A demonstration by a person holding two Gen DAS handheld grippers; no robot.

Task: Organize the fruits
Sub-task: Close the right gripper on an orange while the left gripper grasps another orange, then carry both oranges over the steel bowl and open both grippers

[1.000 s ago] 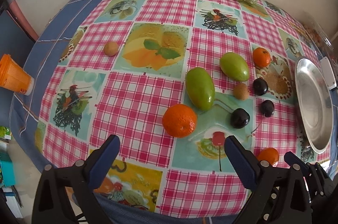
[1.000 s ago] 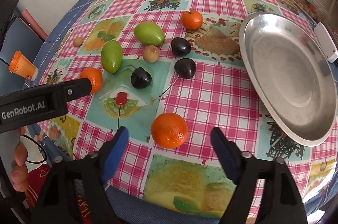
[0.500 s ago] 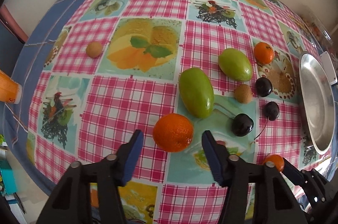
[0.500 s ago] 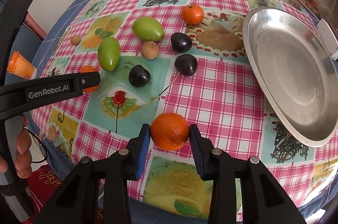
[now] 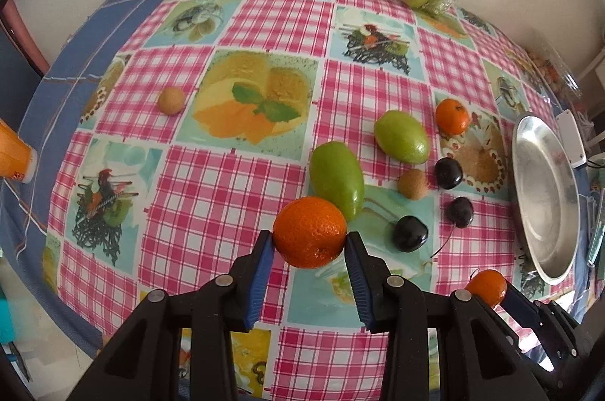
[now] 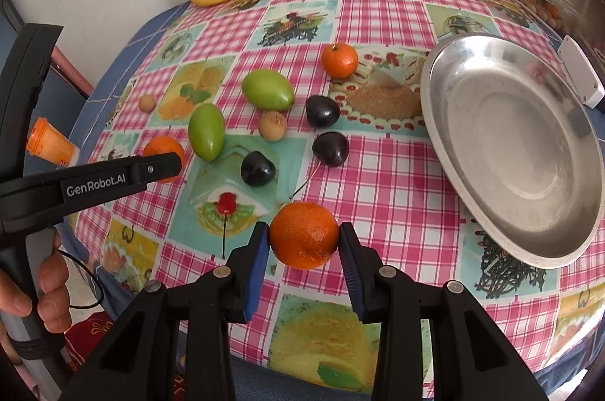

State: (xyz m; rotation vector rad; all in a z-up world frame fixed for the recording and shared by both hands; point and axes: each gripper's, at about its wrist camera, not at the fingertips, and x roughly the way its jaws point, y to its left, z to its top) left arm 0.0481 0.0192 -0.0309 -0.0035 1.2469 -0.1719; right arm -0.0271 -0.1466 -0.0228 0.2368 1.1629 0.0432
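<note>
Two oranges are pinched at once: my left gripper (image 5: pixel 308 246) is closing its blue pads on one orange (image 5: pixel 309 231) at the near left of the checked tablecloth (image 5: pixel 242 181), and my right gripper (image 6: pixel 303 245) clamps a second orange (image 6: pixel 303 235) nearer the steel plate (image 6: pixel 522 242). Between them lie two green mangoes (image 6: pixel 206 131), three dark plums (image 6: pixel 258 168) and a third orange (image 6: pixel 339 59); I see nothing in the plate.

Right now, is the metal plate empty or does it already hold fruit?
Empty. The metal plate shows only bare, shiny metal in the right wrist view; every loose fruit, such as the dark plums, lies on the tablecloth beside it.
</note>
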